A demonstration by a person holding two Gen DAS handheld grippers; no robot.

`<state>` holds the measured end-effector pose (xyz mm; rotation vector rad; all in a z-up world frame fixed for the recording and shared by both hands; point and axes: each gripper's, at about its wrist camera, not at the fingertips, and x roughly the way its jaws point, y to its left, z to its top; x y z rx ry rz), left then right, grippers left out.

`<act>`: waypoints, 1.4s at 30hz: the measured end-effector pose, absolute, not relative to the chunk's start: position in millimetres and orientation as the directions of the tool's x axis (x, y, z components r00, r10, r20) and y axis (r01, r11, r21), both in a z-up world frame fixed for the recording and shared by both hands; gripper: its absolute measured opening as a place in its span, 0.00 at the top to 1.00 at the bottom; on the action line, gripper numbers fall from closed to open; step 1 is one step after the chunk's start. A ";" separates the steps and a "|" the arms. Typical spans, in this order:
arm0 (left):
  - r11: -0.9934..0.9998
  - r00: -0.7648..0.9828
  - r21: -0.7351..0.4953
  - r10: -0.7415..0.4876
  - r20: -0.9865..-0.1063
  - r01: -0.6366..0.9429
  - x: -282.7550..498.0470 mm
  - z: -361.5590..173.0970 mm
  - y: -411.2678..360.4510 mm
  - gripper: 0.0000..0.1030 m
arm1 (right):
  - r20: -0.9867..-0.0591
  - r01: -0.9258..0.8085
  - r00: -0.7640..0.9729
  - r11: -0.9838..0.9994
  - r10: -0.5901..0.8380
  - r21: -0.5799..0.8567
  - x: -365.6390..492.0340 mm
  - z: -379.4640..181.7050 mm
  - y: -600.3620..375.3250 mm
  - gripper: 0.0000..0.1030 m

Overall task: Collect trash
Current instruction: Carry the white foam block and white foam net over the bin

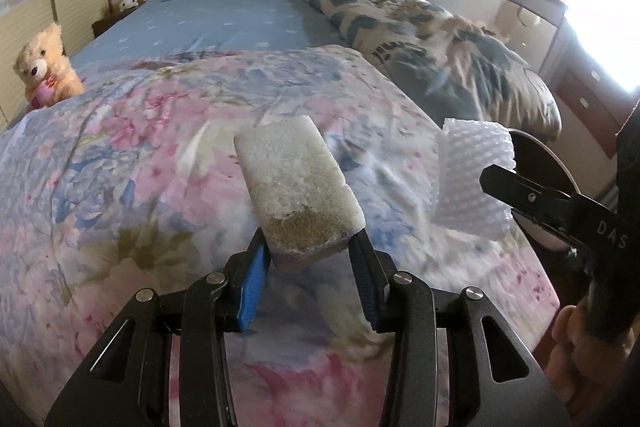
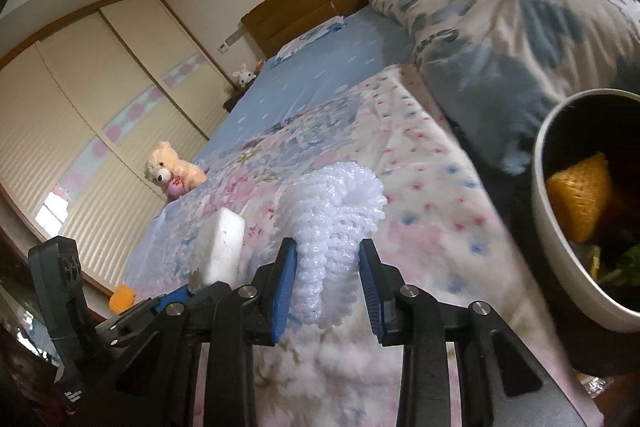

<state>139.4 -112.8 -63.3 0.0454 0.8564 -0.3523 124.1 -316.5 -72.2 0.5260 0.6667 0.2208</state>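
Note:
My left gripper [image 1: 310, 247] is shut on a dirty white sponge block [image 1: 296, 179], which sticks out forward over the floral quilt. To its right, my right gripper [image 1: 504, 183] grips a white foam fruit net [image 1: 468, 179]. In the right wrist view the foam net [image 2: 336, 203] is squeezed between the blue pads of the right gripper [image 2: 328, 255]. The sponge block [image 2: 220, 247] stands in the left gripper [image 2: 176, 297] at lower left. A white-rimmed trash bin [image 2: 548, 227] sits close on the right, with an orange net [image 2: 580, 199] and other scraps inside.
The floral quilt [image 1: 160, 167] covers the bed's near end, and a blue-patterned duvet [image 1: 440, 43] lies bunched at the right. A teddy bear [image 1: 42, 67] sits at the left edge. An orange object [image 2: 122, 297] lies on the floor by the wardrobe.

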 end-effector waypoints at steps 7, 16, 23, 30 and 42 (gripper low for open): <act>0.931 0.596 -0.077 -0.290 -0.749 0.356 123.9 -63.4 -129.2 0.62 | -0.528 0.000 0.780 0.845 0.334 0.535 104.5 -77.1 -329.6 0.69; 0.926 0.596 -0.055 -0.285 -0.751 0.373 113.0 -62.2 -137.2 0.62 | -0.520 0.009 0.787 0.837 0.332 0.548 89.3 -81.5 -338.6 0.69; 0.921 0.599 -0.044 -0.288 -0.748 0.388 107.6 -59.4 -143.2 0.62 | -0.506 0.000 0.797 0.838 0.330 0.546 83.6 -77.3 -341.1 0.69; 0.918 0.600 -0.035 -0.287 -0.747 0.395 103.0 -58.3 -146.5 0.62 | -0.498 0.006 0.805 0.834 0.323 0.551 75.5 -76.3 -345.8 0.69; 0.910 0.601 -0.025 -0.293 -0.744 0.413 93.5 -54.5 -152.8 0.62 | -0.494 0.013 0.811 0.834 0.314 0.552 64.3 -74.2 -350.5 0.69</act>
